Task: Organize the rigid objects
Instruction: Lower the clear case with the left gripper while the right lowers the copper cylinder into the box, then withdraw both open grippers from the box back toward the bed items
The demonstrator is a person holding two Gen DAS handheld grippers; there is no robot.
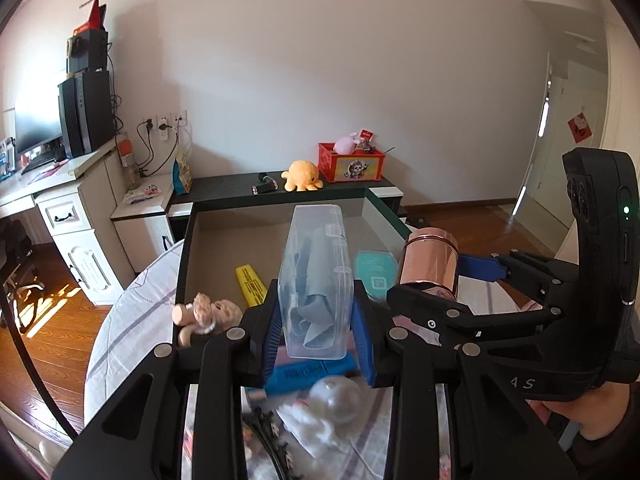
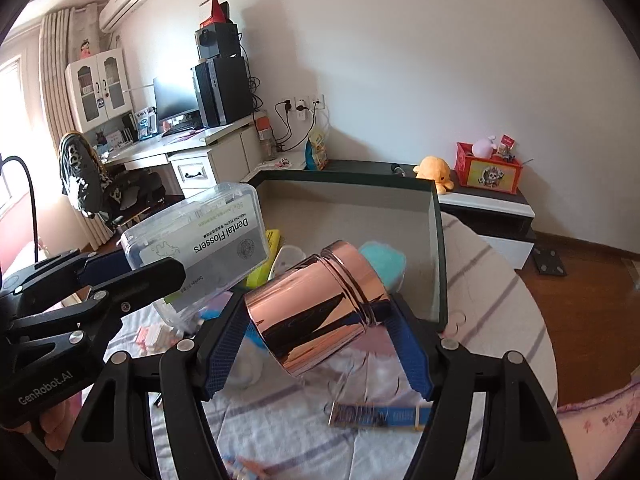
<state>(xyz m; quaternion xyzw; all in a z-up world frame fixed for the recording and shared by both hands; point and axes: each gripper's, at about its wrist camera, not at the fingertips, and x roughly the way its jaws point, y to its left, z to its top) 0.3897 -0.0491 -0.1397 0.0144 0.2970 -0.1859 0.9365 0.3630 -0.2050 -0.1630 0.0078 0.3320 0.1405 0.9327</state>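
Two views. Left wrist: the left gripper (image 1: 318, 336), bottom centre, clamps a clear case (image 1: 316, 280) over the tray (image 1: 188, 248), which holds a yellow marker (image 1: 251, 285). Right wrist: the right gripper (image 2: 316, 344), lower centre, grips a tilted copper jar (image 2: 316, 308) at the tray's near edge.

White walls (image 1: 320, 60), wood floor (image 1: 52, 320) (sunlit)

Bright daylight entering from left window (image 2: 10, 80); sun patch glaring on wood floor (image 1: 44, 304). Fisheye bending edges, dark vignetting corners. Near foreground clutter blurring.
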